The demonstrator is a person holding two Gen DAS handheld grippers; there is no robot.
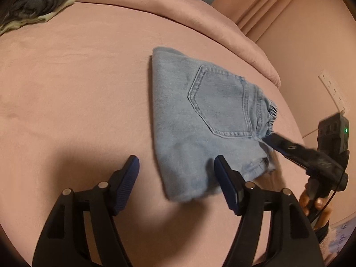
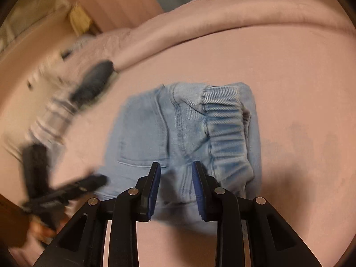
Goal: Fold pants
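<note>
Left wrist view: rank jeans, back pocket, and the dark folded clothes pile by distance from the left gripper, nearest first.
From the left gripper:
1. Folded jeans, lower edge right by the right-hand fingertip.
2. Back pocket, up and right, mid-garment.
3. Dark folded clothes pile, far top-left corner of the pink bed cover.

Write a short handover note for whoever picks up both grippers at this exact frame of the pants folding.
Left gripper: jaws open, empty, hovering at the near edge of the jeans.
Right gripper: jaws open over the waistband end, gripping nothing.
Jeans: folded into a compact bundle on the pink bed cover, back pocket up.
Other clothes lie at the far edge.
Done: main folds.
Left: perhaps tidy edges, set aside.
</note>
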